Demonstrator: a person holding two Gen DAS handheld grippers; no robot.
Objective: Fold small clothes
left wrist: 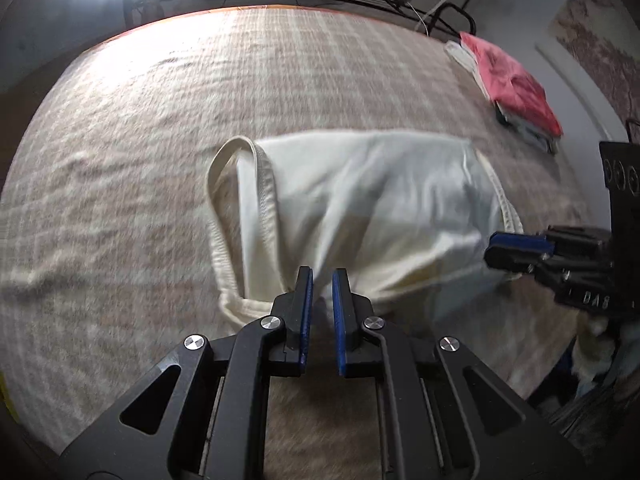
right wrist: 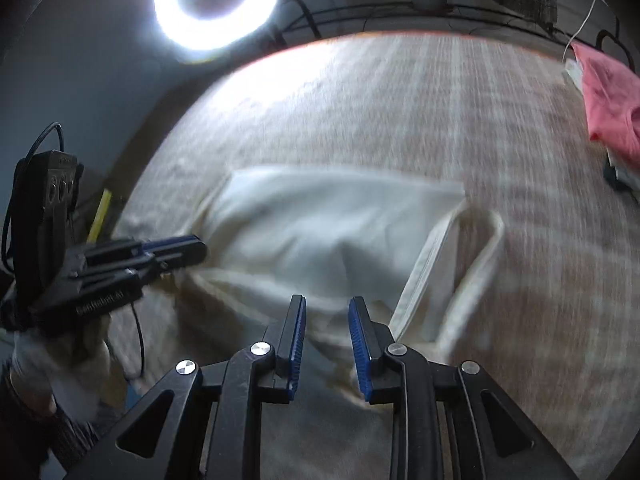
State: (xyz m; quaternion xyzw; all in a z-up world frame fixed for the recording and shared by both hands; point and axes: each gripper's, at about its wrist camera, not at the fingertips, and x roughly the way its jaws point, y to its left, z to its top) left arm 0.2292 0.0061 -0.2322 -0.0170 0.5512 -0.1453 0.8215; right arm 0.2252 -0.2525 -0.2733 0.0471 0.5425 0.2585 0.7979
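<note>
A cream sleeveless top lies partly folded on the checked blanket, its armhole loop at the left; it also shows in the right wrist view. My left gripper is closed on the near edge of the cloth, which bunches between the blue pads. My right gripper has cloth between its jaws, which stand a little apart; from the left wrist view it looks closed at the garment's right edge. The left gripper also shows in the right wrist view.
A stack of folded clothes with a pink one on top sits at the far right of the blanket. A bright ring light stands beyond the far edge. A black rack runs along the back.
</note>
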